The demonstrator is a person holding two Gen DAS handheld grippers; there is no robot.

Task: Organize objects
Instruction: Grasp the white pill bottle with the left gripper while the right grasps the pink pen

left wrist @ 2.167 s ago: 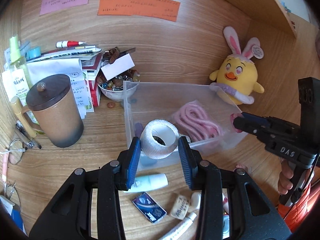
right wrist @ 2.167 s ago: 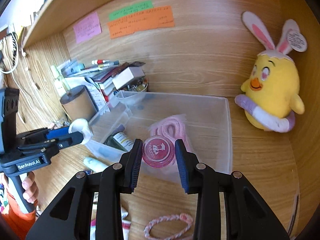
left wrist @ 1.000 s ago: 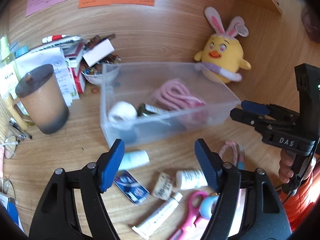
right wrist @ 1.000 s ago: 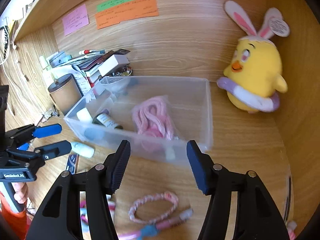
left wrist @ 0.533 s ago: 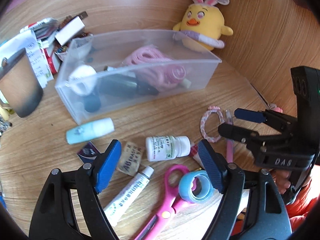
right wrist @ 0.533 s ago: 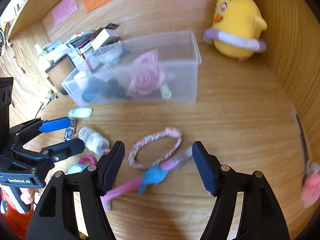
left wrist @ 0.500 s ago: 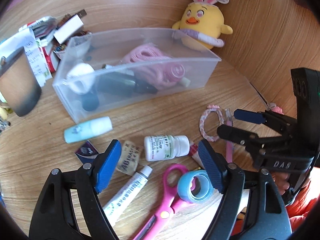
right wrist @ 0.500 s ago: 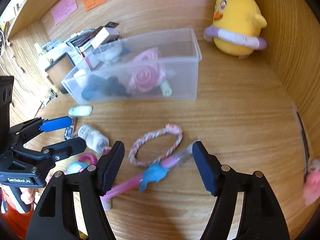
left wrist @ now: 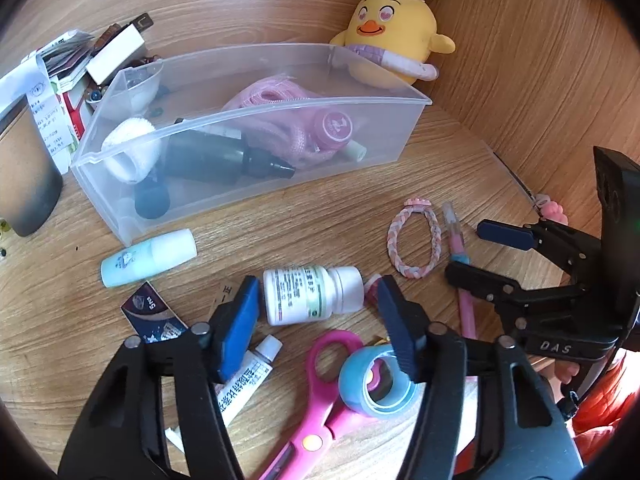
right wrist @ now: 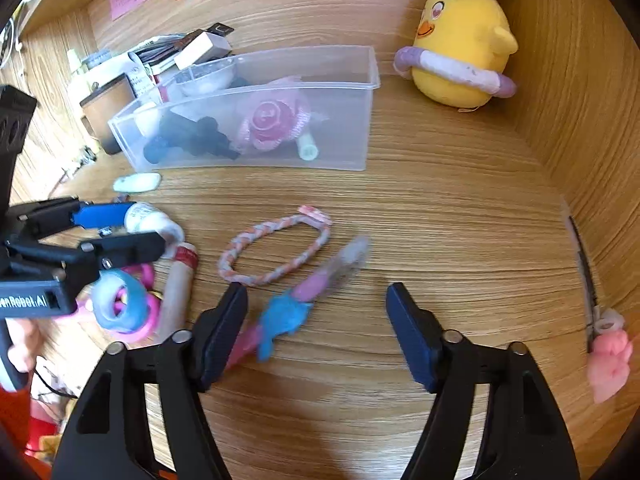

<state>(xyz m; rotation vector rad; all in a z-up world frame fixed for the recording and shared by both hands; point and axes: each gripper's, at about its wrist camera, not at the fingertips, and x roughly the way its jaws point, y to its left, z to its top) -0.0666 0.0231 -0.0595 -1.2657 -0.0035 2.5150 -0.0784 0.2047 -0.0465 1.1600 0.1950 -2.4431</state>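
A white pill bottle (left wrist: 312, 294) lies on its side on the wooden desk between the fingers of my left gripper (left wrist: 316, 292). Those jaws are closing on it, with a thin gap still showing at each pad. In the right wrist view the left gripper (right wrist: 150, 226) flanks the same bottle (right wrist: 146, 216). My right gripper (right wrist: 316, 292) hangs just above the desk with its jaws closing but wide. A pink pen with a blue ornament (right wrist: 284, 316) lies by its left finger, untouched. A braided bracelet (right wrist: 276, 227) lies just beyond. The clear bin (left wrist: 260, 112) holds a pink cord, a pink jar, a dark bottle and a white roll.
Pink scissors (left wrist: 320, 396), a blue tape roll (left wrist: 376, 384), an ointment tube (left wrist: 244, 384), a teal tube (left wrist: 148, 258) and a dark sachet (left wrist: 154, 316) lie around the bottle. A yellow plush chick (left wrist: 392, 28) sits behind the bin. A brown mug (left wrist: 24, 184) and stacked papers stand at the left.
The white roll and pink jar went from the jaws into the bin. Both grippers then sank toward the loose items, and the left jaws have narrowed around the pill bottle.
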